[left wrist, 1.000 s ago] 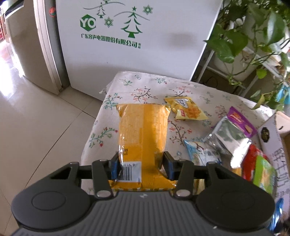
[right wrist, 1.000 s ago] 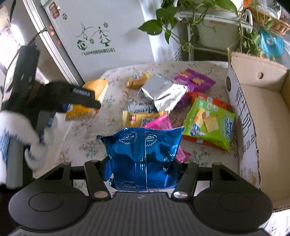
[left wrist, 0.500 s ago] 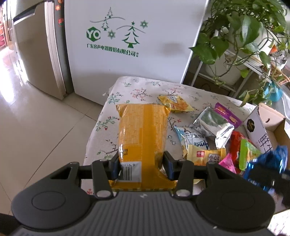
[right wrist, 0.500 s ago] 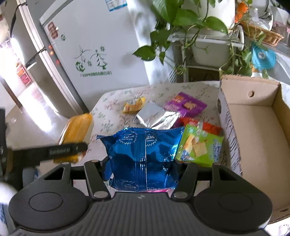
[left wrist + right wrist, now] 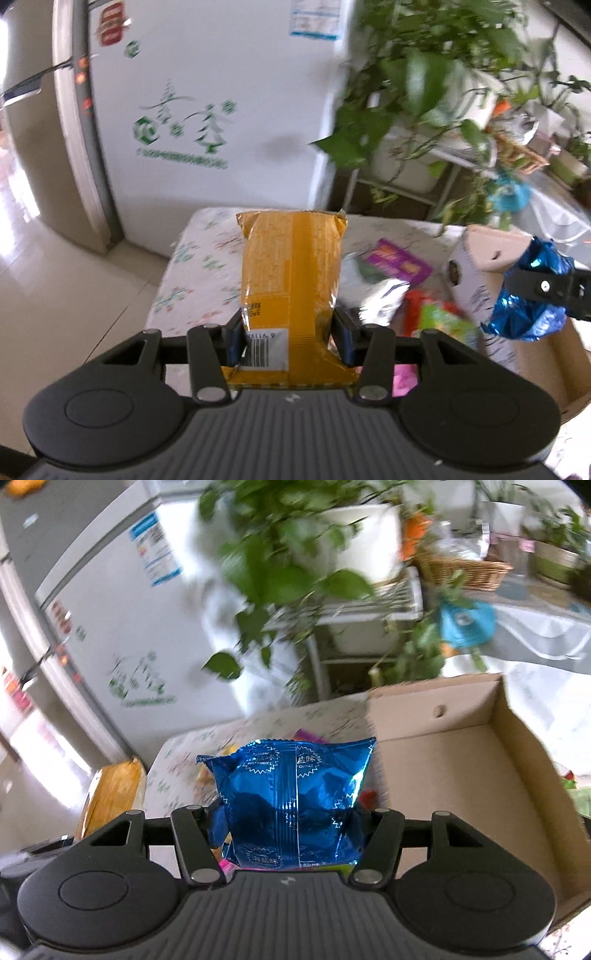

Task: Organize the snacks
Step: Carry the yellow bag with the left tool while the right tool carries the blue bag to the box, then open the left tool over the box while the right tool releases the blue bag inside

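Observation:
My left gripper (image 5: 288, 332) is shut on a tall orange snack bag (image 5: 291, 273) and holds it above the table's left part. My right gripper (image 5: 286, 821) is shut on a blue foil snack bag (image 5: 291, 797), held beside the left wall of an open cardboard box (image 5: 461, 760). In the left wrist view the blue bag (image 5: 528, 295) hangs over the box (image 5: 480, 266) at the right. In the right wrist view the orange bag (image 5: 110, 797) shows at the left. Several snack packs lie on the floral tablecloth (image 5: 199, 254), among them a purple pack (image 5: 402, 262) and a silver pack (image 5: 380, 299).
A white fridge (image 5: 207, 110) stands behind the table. A rack of leafy plants (image 5: 424, 122) is at the back right. Tiled floor (image 5: 55, 266) lies to the left of the table. The box interior (image 5: 450, 775) looks bare.
Both grippers have risen and swung right with their bags. The blue bag has moved from above the snack pile to beside the box. Both views are blurred by motion.

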`<action>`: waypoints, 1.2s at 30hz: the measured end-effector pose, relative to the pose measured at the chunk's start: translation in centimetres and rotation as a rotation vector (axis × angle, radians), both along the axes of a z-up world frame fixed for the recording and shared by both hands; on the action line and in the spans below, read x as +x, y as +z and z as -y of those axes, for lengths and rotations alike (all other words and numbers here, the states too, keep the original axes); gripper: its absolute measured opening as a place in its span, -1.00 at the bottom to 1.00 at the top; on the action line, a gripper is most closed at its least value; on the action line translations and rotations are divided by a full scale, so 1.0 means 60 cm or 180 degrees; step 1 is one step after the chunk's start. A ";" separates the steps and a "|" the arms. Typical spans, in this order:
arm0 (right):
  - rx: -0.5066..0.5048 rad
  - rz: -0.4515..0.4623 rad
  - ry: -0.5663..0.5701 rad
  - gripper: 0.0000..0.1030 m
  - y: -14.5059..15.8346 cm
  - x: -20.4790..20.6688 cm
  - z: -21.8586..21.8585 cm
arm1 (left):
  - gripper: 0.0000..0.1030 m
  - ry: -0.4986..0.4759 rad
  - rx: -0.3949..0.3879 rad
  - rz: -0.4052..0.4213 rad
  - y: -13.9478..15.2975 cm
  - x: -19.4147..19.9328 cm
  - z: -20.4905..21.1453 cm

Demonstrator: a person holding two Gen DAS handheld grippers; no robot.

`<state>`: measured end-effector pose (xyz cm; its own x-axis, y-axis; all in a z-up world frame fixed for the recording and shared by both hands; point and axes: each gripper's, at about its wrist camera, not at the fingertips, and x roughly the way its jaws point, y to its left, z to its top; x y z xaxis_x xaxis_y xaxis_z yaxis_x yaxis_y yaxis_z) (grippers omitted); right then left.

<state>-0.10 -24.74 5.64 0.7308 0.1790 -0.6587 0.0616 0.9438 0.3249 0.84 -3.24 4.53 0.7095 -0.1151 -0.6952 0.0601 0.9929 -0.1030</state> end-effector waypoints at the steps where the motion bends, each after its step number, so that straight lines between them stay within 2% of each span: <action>1: 0.0031 0.0011 -0.0077 0.29 0.003 0.000 0.012 | -0.11 -0.0049 -0.0021 0.0018 0.005 0.001 0.012; 9: 0.0190 -0.0082 -0.0631 0.29 0.006 -0.006 0.098 | -0.11 -0.0447 -0.0173 0.0048 0.028 0.008 0.113; 18: 0.0371 -0.0214 -0.1104 0.29 -0.002 -0.018 0.164 | -0.10 -0.0977 -0.0207 0.0004 0.031 -0.006 0.235; 28: 0.0644 -0.0344 -0.1419 0.29 -0.016 -0.030 0.212 | -0.09 -0.1282 -0.0287 -0.0273 0.003 -0.002 0.318; 32: 0.0626 -0.0401 -0.1524 0.30 -0.021 -0.030 0.217 | -0.08 -0.1363 -0.0271 -0.0366 -0.010 0.002 0.338; 33: 0.0634 -0.0416 -0.1544 0.31 -0.022 -0.031 0.218 | -0.07 -0.1397 -0.0273 -0.0391 -0.012 0.002 0.343; 36: 0.0666 -0.0455 -0.1606 0.43 -0.027 -0.031 0.221 | 0.21 -0.1387 -0.0302 -0.0345 -0.008 0.000 0.345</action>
<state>-1.97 -38.02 4.05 0.6659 -0.0320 -0.7454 0.5456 0.7024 0.4572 0.84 -23.95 4.03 0.5045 -0.4535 -0.7347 0.4538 0.8632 -0.2212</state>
